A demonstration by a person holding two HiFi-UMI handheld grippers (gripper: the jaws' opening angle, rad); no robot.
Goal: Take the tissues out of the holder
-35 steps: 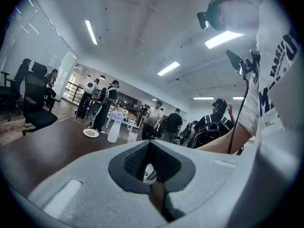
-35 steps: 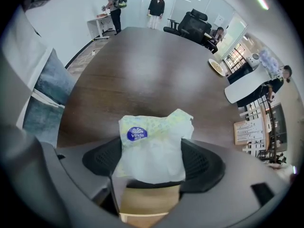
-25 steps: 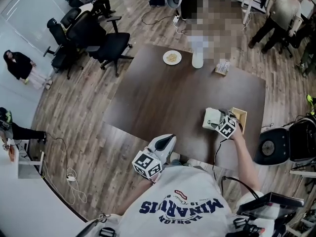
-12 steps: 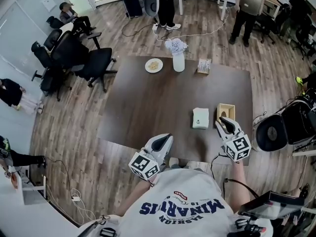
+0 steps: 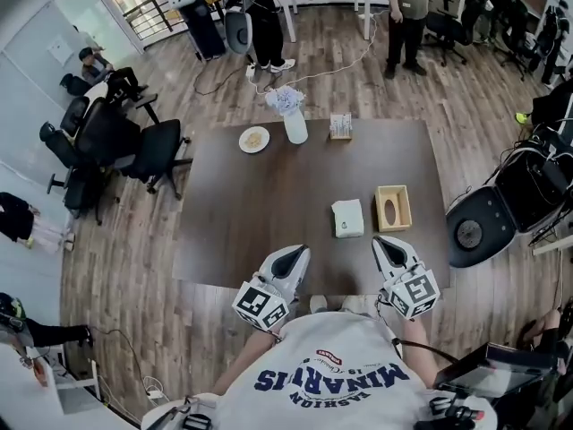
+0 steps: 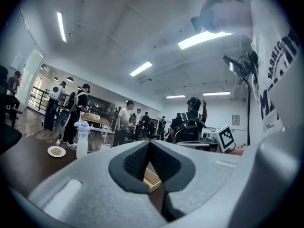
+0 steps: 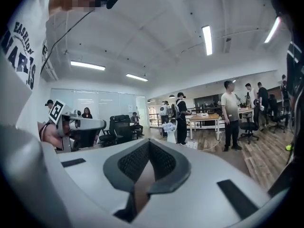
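Observation:
The white tissue pack [image 5: 347, 218] lies flat on the dark table [image 5: 269, 204], just left of the empty wooden holder [image 5: 393, 208]. My right gripper [image 5: 383, 242] hovers at the near table edge, short of both. Its jaws have just been closing and now meet with nothing between them [image 7: 148, 144]. My left gripper [image 5: 298, 252] is held level beside it at the near edge, also shut and empty [image 6: 149, 144]. A corner of the holder [image 6: 152, 177] shows under the left jaws.
At the far side of the table stand a plate of food [image 5: 254, 139], a white vase of flowers [image 5: 294, 119] and a small box [image 5: 340, 125]. Office chairs [image 5: 134, 141] sit to the left, a black round device [image 5: 470, 227] to the right, and people stand beyond.
The right gripper let go of the tissue pack beside the holder, drew back toward the near edge, rose and shut. The left gripper shifted slightly.

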